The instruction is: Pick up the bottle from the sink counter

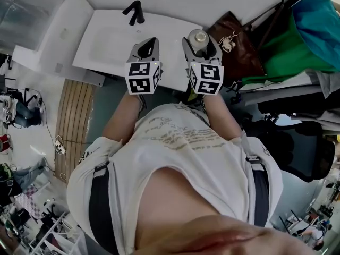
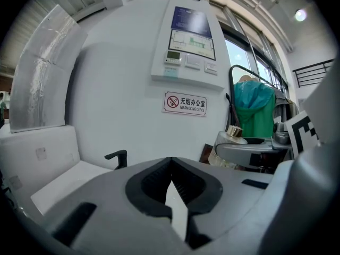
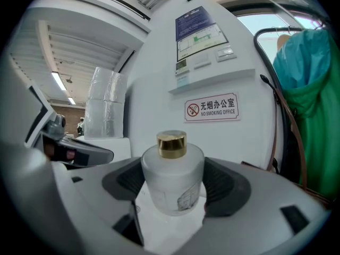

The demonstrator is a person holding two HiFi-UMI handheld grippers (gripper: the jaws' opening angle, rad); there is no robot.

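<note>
Closest to the lens, a pale shirt (image 1: 175, 142) crossed by dark straps (image 1: 101, 206), both forearms (image 1: 125, 116) stretched forward over the white sink bench (image 1: 106, 47). Ahead of the right forearm, the right gripper (image 1: 202, 41), jaws pinching the bottle (image 3: 172, 179) by its frosted white body, one dark pad against each side, gold cap upright above them. No slack to be seen between pads and glass in the right gripper view. Just beside it, apart from the bottle, the left gripper (image 1: 150, 42), jaws pressed together at the tips around nothing, only a thin pale slit showing through the hollow behind them. Pointed toward the black faucet (image 1: 134, 12) and doing no work.

As for progress: reach done, grasp done. Bottle placed over the right end of the bench, near the brown bag (image 1: 234, 44), with a no-smoking sign (image 3: 211, 108) on the wall beyond. Hard to say whether off the surface yet: white bench visible under the base in the right gripper view, but no clear shadow or gap to settle contact. In the left gripper view, base seen below the right jaw with bag rather than bench behind it, hinting at a bottle raised off the bench. Judged mostly complete, then. Left to do at most: a clean raise straight up, bottle kept level, clear of the bag and the green garment (image 1: 297, 47) to the right.
</note>
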